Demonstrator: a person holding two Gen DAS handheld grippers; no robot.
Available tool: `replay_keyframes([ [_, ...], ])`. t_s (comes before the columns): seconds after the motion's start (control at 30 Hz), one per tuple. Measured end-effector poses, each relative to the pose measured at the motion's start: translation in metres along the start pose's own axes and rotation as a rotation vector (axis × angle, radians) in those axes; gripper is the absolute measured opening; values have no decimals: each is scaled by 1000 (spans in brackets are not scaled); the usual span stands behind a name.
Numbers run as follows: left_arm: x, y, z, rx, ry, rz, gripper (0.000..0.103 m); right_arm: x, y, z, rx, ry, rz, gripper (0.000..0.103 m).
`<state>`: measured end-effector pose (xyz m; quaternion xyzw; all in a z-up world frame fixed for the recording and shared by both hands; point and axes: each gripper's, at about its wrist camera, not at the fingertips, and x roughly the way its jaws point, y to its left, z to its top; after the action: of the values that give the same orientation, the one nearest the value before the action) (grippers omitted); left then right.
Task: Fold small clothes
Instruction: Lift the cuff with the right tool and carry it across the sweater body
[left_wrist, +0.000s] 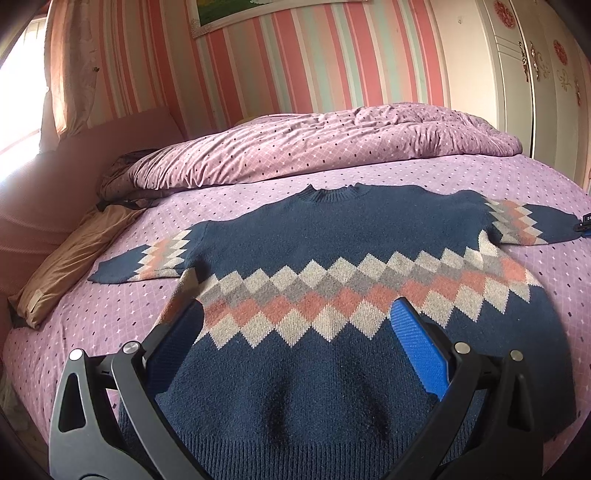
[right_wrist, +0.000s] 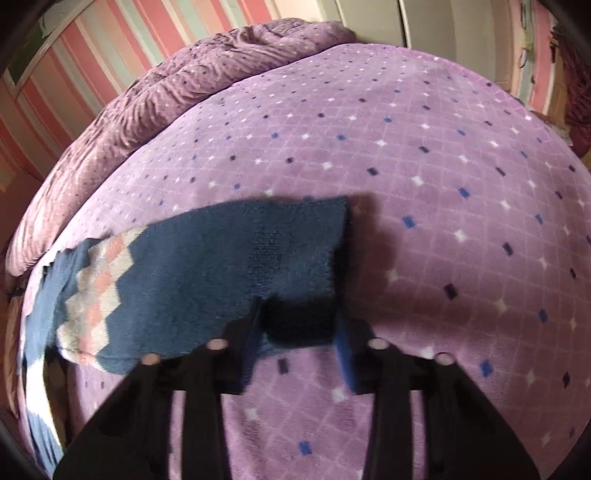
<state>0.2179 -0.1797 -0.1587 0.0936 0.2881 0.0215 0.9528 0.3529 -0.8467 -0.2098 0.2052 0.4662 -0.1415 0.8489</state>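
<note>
A navy sweater (left_wrist: 332, 236) with a band of grey, pink and cream diamonds lies flat on the purple bedsheet (left_wrist: 92, 314), its collar toward the rumpled quilt (left_wrist: 314, 144). The left gripper (left_wrist: 295, 325) hovers over its lower part with fingers spread wide, holding nothing. In the right wrist view, which is blurred, the right gripper (right_wrist: 299, 325) pinches the edge of the sleeve cuff (right_wrist: 295, 240).

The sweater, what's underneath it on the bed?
The sweater lies flat on the purple dotted bedsheet, which shows all around it. Whether anything else sits beneath cannot be seen; the knit covers that patch.
</note>
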Motion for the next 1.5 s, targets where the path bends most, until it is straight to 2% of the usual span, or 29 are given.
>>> replay_keyframes([
  [0.07, -1, 0, 0, -1, -2, 3, 100, 0, 8, 0, -26, 9, 12, 18],
  [0.17, -3, 0, 1, -3, -2, -1, 100, -8, 24, 2, -83, -11, 2, 17],
  [0.4, -10, 11, 5, -18, -14, -6, 100, -49, 71, 16, -165, -79, 89, 16],
  [0.63, -22, 36, 11, -39, -56, -4, 100, -90, 158, 31, -241, -160, 194, 16],
  [0.77, -27, 57, 15, -67, -65, 2, 100, -101, 215, 30, -305, -173, 216, 16],
  [0.97, -27, 90, 14, -103, -69, 11, 100, -107, 297, 16, -383, -175, 223, 16],
  [1.27, -15, 155, 13, -133, -70, 51, 100, -94, 411, -16, -447, -169, 229, 16],
  [1.5, 10, 208, 35, -161, -102, 52, 100, -81, 493, -54, -493, -196, 168, 16],
])
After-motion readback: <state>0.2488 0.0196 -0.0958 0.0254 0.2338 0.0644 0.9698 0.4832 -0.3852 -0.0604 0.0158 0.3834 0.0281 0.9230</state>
